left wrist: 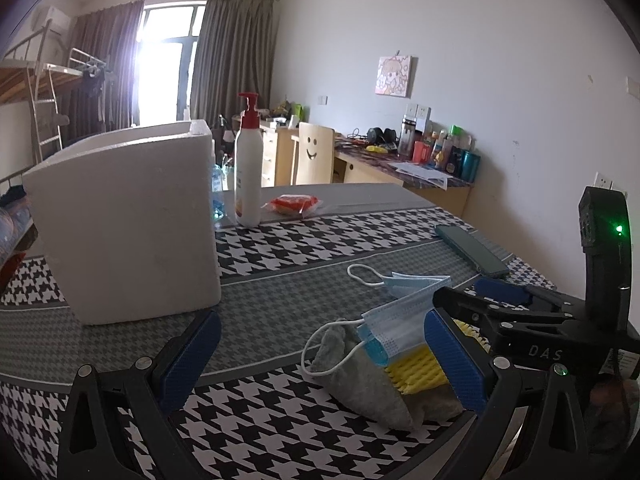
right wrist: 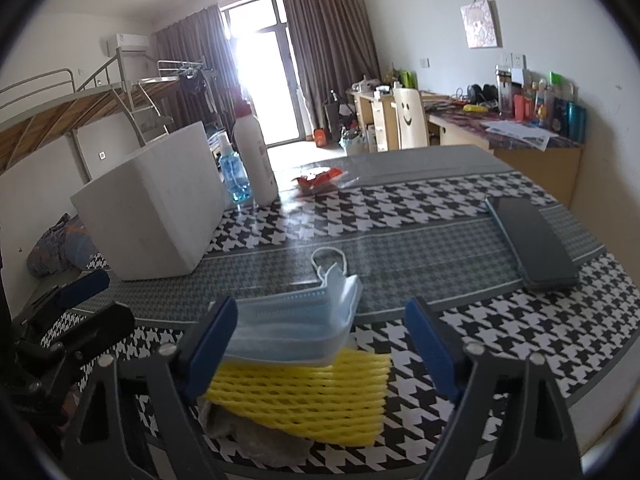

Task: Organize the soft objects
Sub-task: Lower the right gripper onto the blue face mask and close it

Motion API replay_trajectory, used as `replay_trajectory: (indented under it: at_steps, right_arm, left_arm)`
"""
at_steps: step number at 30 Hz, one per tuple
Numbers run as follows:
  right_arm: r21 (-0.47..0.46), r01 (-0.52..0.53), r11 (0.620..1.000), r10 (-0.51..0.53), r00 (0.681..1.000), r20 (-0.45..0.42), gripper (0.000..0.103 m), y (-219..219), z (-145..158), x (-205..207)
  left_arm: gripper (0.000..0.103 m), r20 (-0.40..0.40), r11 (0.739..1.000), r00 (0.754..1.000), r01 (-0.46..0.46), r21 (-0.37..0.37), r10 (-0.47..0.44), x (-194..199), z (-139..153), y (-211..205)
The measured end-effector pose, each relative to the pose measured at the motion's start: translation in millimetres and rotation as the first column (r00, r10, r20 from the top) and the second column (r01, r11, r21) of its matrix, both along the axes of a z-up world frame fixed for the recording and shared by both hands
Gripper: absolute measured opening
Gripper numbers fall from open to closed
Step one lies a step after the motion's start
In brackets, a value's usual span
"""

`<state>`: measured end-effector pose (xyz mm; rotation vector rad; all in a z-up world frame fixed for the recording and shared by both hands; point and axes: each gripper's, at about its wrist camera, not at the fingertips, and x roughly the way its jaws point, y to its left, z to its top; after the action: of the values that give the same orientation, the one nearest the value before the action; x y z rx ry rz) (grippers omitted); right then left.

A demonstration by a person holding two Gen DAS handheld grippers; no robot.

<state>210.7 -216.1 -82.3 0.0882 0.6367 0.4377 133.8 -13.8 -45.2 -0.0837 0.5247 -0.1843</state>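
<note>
The tabletop (left wrist: pixel 280 304), covered in black-and-white houndstooth cloth with grey bands, is stretching back to a plain grey far edge; its right edge is running just past a dark phone (left wrist: pixel 472 250) lying flat. A wide grey band between the white foam box (left wrist: pixel 124 224) and the phone is lying open, with only a mask loop reaching into it. The foam box is standing upright at the left, taking up the left-middle of the tabletop. Behind it a white pump bottle (left wrist: pixel 249 168) with a red top is standing beside a blue spray bottle (right wrist: pixel 234 176), and a red snack packet (left wrist: pixel 294 204) is lying near the far edge.

The letters "DAS" are showing on the black body of the right hand-held gripper (left wrist: pixel 488 300) in the left wrist view; the bottle's label is too blurred to read.

The soft things are sitting in one pile near the front edge: a grey cloth (left wrist: pixel 360 384) at the bottom, a yellow foam net (right wrist: pixel 304 396) over it, and blue face masks (right wrist: pixel 296 320) on top. The left hand-held gripper (left wrist: pixel 320 360) is spread wide, its right finger touching the pile's right side. The right hand-held gripper is released too in its own view, its fingers straddling the masks and net, the left pad (right wrist: pixel 212 344) against the masks' edge.
</note>
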Motion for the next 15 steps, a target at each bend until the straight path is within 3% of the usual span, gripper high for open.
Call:
replay_trajectory:
  at_steps: [7, 15]
  right_arm:
    - [0.028, -0.042, 0.999, 0.043, 0.997, -0.058, 0.07, 3, -10, 6]
    - [0.039, -0.069, 0.997, 0.073, 0.992, -0.099, 0.046, 5, -16, 10]
  left_arm:
    - [0.102, -0.018, 1.0, 1.0, 0.013, 0.004, -0.013, 4, -5, -4]
    - [0.102, -0.026, 1.0, 0.999, 0.028, 0.013, -0.028, 4, -9, -10]
